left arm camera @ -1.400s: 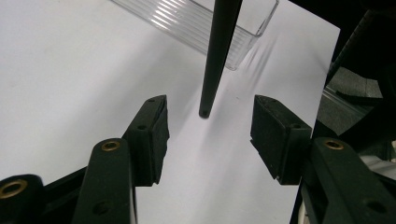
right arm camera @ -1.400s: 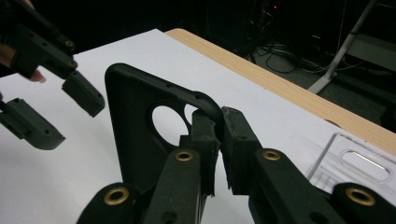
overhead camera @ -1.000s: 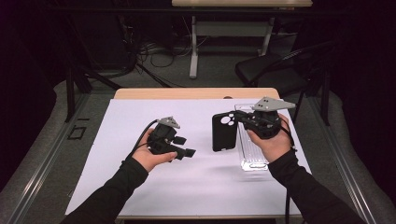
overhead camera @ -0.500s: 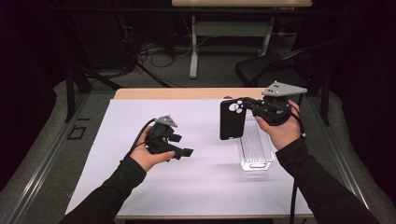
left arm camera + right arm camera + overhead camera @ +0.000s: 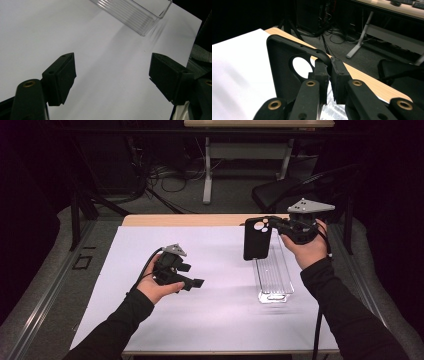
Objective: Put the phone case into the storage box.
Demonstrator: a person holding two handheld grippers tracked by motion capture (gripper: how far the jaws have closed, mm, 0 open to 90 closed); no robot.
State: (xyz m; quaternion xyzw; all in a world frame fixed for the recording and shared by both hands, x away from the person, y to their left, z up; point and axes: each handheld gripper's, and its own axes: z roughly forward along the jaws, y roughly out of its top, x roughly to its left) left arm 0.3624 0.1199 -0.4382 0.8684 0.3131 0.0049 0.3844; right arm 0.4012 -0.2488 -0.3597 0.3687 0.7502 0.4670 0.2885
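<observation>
A black phone case point(image 5: 257, 240) with a camera cut-out hangs upright above the far end of a clear ribbed plastic tray point(image 5: 274, 275). My right gripper point(image 5: 272, 224) is shut on the case's upper edge. In the right gripper view the two pads point(image 5: 329, 72) pinch the rim of the case point(image 5: 282, 65) beside the cut-out. My left gripper point(image 5: 192, 277) hovers over the white sheet, left of the tray. Its jaws point(image 5: 112, 75) have just been opening and stand wide apart, with nothing between them. The tray's corner point(image 5: 135, 15) lies beyond them.
A white sheet point(image 5: 200, 320) covers the table, and a wooden strip point(image 5: 190, 220) shows along its far edge. A dark chair point(image 5: 280, 195) and desk legs with cables point(image 5: 205, 175) stand on the floor behind the table.
My right gripper has lifted the phone case higher and carried it right, toward the table's far side. The left hand has stayed roughly where it was.
</observation>
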